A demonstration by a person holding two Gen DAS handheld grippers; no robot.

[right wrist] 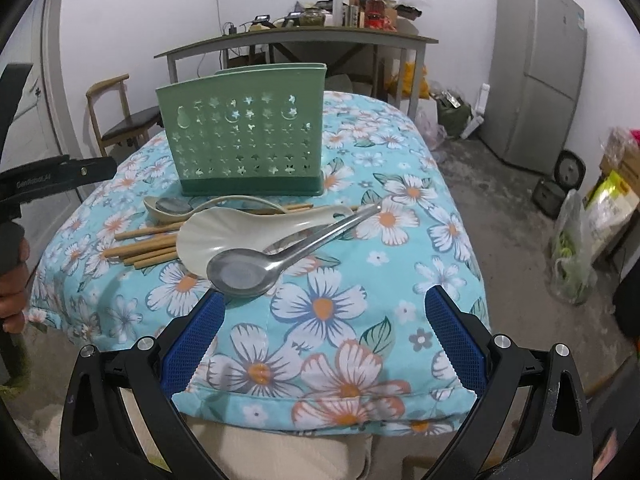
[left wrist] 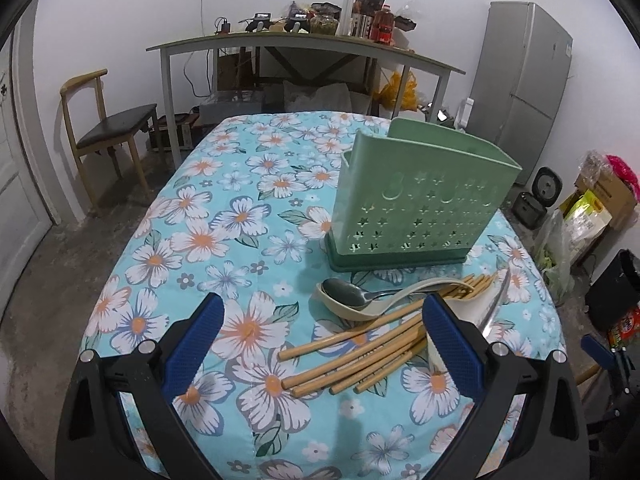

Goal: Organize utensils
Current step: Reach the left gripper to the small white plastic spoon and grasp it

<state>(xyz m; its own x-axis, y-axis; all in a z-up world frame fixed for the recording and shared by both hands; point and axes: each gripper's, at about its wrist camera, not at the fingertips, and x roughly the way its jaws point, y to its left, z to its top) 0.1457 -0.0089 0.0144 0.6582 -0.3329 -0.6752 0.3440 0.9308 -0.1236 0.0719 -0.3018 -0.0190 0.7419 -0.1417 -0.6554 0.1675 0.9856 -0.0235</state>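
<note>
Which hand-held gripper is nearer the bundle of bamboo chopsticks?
Left. The left hand-held gripper hovers open right above the bamboo chopsticks; the right hand-held gripper sits back, open, beyond the metal spoon.

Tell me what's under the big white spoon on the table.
Under the white spoon lie bamboo chopsticks, poking out left. A metal spoon rests against its bowl. How the chopsticks run beneath it is hidden.

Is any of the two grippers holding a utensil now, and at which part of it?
No, nothing is held. The left gripper and the right gripper are both open, with only tablecloth between the fingers.
</note>
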